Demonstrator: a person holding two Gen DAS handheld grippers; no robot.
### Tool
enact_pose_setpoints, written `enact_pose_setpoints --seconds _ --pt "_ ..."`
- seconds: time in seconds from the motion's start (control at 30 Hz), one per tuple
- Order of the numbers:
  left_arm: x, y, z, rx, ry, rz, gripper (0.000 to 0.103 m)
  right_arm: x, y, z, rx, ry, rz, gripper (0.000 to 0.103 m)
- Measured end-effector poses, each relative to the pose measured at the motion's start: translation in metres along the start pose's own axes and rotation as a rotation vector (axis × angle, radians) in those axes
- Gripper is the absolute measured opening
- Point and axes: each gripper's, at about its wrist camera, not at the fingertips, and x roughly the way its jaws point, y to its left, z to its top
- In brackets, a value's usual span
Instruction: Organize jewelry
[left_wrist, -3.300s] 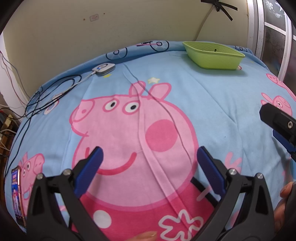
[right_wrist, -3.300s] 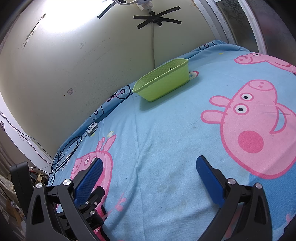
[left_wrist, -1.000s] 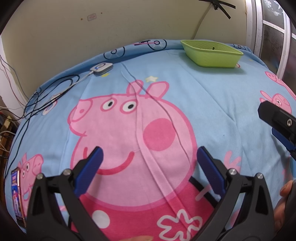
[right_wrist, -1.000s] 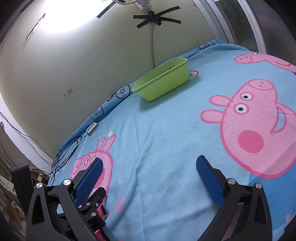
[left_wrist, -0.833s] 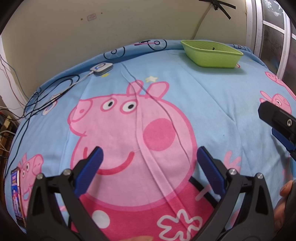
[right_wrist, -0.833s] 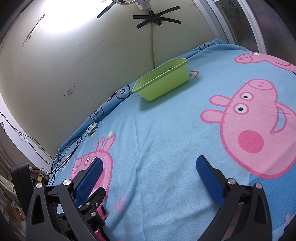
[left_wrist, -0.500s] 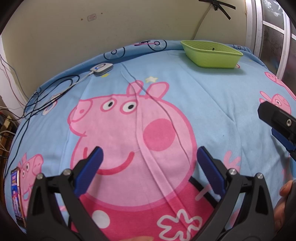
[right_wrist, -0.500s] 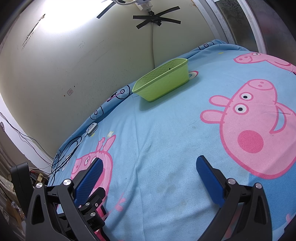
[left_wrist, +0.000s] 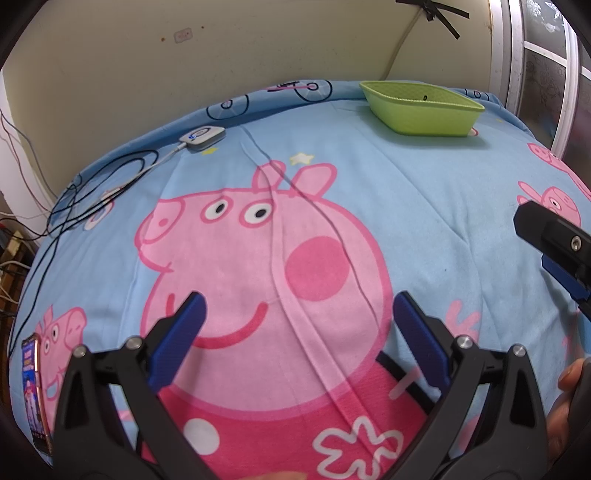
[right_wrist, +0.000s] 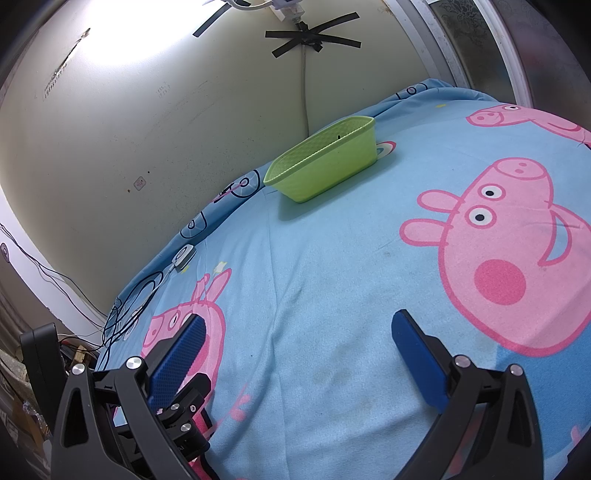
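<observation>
Nothing much has shifted since the earlier frames: both of your tools hang over the bed at about the same spots, with only a slight drift in the left view. Your left tool (left_wrist: 297, 325) has its blue pads spread wide with nothing between them, above the big pink pig print on the bedsheet (left_wrist: 424, 192). Your right tool (right_wrist: 295, 354) is spread just as wide and empty, over a plain blue stretch of the sheet.

No jewelry lies loose on the sheet in either view. The only candidate is a small dark speck inside the green basket (left_wrist: 424, 109), which sits at the far edge of the bed near the wall, well apart from both tools. It is too small to say whether it is a ring, a bead or just a mark in the basket wall.

If that is the piece, expect it to be very light, hard and slippery, easy to flick away or lose in the soft bedding. Take it across its narrowest part with the pad tips, closing slowly. The basket itself looks like thin light plastic; it will likely slide on the sheet if nudged, so grip its rim rather than push it.

A charger puck (left_wrist: 202, 137) and cables lie at the left.
</observation>
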Motion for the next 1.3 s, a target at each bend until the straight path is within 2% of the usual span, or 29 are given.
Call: enact_pose_setpoints --seconds 1.3 --pt "-0.001 -0.0035 -0.0005 -0.001 0.001 0.001 0.097 0.0007 -0.0011 0.0012 -0.001 0.002 0.002 0.082"
